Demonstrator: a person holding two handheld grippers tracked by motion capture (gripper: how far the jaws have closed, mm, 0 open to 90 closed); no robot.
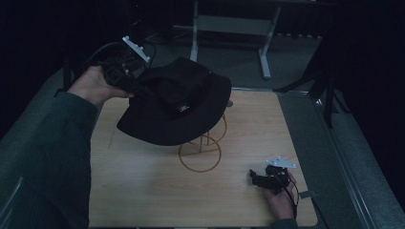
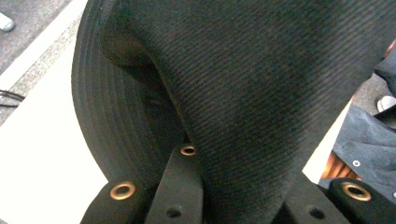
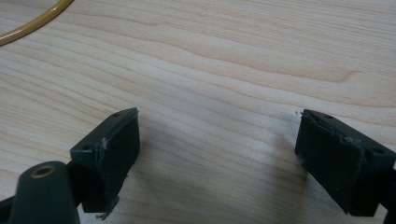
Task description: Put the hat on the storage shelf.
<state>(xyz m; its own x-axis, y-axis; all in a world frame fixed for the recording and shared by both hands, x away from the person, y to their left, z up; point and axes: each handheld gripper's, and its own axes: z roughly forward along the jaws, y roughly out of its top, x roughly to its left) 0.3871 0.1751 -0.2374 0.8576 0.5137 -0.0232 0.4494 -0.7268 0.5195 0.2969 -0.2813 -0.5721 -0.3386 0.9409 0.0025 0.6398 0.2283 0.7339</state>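
The left hand-held gripper [image 1: 128,82] is clenched on the brim of the black hat [image 1: 179,102]; its own view shows dark fabric bunched between the jaws. The hat hangs tilted above the wire stand [image 1: 203,148], near the middle of the counter [image 1: 248,133] and a little toward its far edge, with the crown leaning to the far side and the brim drooping over the stand's top. Whether the hat already touches the stand cannot be told, since the brim hides the top of the wire.

The right hand-held gripper [image 1: 258,177] lies near the counter's near right corner, its jaws wide apart with only bare wood between them in its own view. It holds nothing.

The step in hand looks like moving the hat on or off the stand. To do it well, the grip on the brim should stay firm, because a one-sided hold lets the far brim sag and catch the wire. Levelling the hat, so the crown's opening faces straight down over the stand, would help it seat or clear cleanly. The stand seems light, so any sideways drag may tip it. The free gripper could steady the base ring [image 3: 32,21] if needed.
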